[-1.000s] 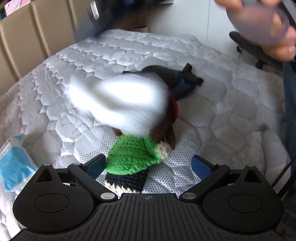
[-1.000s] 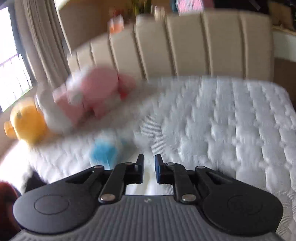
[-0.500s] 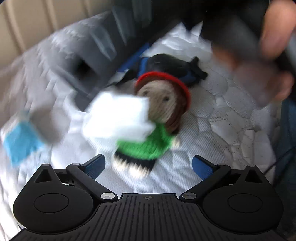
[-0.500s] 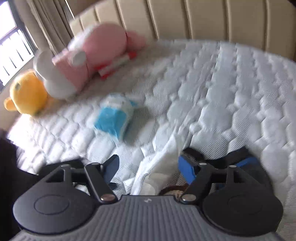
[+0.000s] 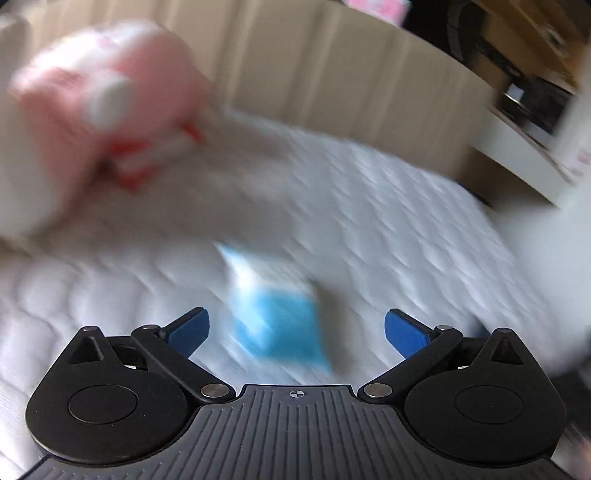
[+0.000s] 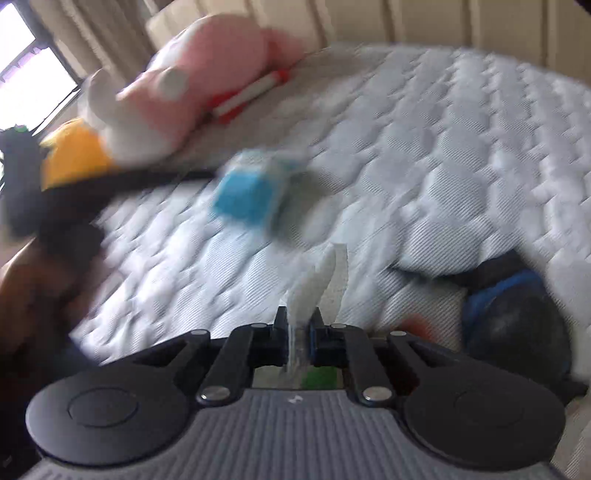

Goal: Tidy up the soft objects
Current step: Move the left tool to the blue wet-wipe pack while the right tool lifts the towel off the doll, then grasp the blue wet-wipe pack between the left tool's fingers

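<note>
Soft toys and cloth lie scattered over the quilted mattress (image 6: 424,155), and I have one piece in hand: my right gripper (image 6: 298,326) has its jaws pressed together on a thin white cloth (image 6: 321,280), which stands up from the pinch in a limp, floppy strip. I judge it nearly weightless and too slack to hold any shape, so a pinch on a gathered fold near an edge is the sensible hold; a loose corner could slide out. My left gripper (image 5: 297,328) is spread wide with nothing between its blue pads (image 5: 188,328), hovering over a small blue and white packet (image 5: 275,314) lying on the mattress. That packet looks squashy and light, with a wrapper that may be slick, so I would close across its middle. Near the headboard (image 6: 461,22) rests a big pink plush (image 6: 207,77) beside a yellow plush (image 6: 74,155); both are bulky but soft, best taken by a limb or ear. A dark blue-trimmed soft item (image 6: 513,306) sits at my right, partly hidden; blur keeps me from saying what it is
</note>
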Tool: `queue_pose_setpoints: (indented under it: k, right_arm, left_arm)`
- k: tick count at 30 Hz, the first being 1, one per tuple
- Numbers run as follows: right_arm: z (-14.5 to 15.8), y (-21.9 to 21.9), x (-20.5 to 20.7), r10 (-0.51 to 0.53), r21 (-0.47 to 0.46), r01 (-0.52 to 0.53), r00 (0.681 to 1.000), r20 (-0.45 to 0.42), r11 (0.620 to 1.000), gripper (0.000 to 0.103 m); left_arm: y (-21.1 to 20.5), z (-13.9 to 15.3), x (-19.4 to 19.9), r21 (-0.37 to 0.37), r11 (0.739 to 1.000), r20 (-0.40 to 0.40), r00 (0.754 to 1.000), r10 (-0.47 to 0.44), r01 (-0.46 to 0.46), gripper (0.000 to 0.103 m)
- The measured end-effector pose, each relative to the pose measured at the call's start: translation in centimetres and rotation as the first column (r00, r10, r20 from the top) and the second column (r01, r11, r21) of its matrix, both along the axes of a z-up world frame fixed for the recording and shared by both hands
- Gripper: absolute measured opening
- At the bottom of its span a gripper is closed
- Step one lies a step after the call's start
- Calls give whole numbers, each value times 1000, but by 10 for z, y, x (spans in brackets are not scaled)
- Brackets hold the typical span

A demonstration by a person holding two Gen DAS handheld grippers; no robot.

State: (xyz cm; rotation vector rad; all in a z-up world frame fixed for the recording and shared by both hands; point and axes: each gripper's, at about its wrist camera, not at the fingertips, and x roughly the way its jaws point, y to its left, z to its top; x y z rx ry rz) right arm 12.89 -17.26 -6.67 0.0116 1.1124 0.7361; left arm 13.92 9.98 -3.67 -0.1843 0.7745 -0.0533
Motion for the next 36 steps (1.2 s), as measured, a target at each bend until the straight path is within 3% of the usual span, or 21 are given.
queue_pose_setpoints:
  k: [3,5,11,13,15,18,21,23,24,27,29,32,36]
  right_arm:
    - [-4,1,-14,53,-87,-52,998,15,995,11]
    - [5,-9,-16,18,-122,-10,998,64,992,11]
    - [16,-33,-20,-43,-197,82,979,197,977,11]
    - [20,-32,-20,-76,-189,122,969,233,974,11]
    - [25,-34,-18,-118,-83,136,974,192,987,11]
    - [14,-22,-15,-79,67,78,997,12,995,11]
    - [-20,0,-13,-29,66,39,989,-147,997,11]
    - [-36,9,-9,-39,15,42,985,-166,999,11]
    - [-37,8,-7,-45,5,46,987,-156,999,9]
    - [-33,0,1,-83,-16,82,991,-104,996,8]
    - [-28,-7,5,-119,-62,117,992,-44,991,8]
    - [-23,-22,14,-183,-129,188,982,46,974,8]
    - [-15,-48,23,-283,-58,284,959,35,957,9]
  left_arm:
    - [-7,-12,22,127,992,-42,999,3,2,103]
    - [-16,-28,31,172,984,-88,996,-31,46,103]
    - [-42,-71,50,223,962,-168,979,-118,154,103]
    - [-49,-80,54,232,958,-155,978,-137,171,103]
    - [-48,-82,52,229,957,-122,980,-155,180,103]
    - [-43,-81,47,205,962,-98,982,-164,181,103]
    - [-41,-77,42,186,966,-85,982,-169,182,101]
    - [-41,-71,38,157,970,-80,981,-176,187,89]
    - [-41,-68,37,138,972,-79,980,-183,192,74]
    - [-47,-63,30,81,967,-83,968,-236,243,74]
    - [-57,-60,20,85,946,-94,947,-306,314,74]
    - [-79,-55,2,131,887,-122,895,-430,444,74]
    - [-106,-46,-31,148,791,-167,803,-572,594,73]
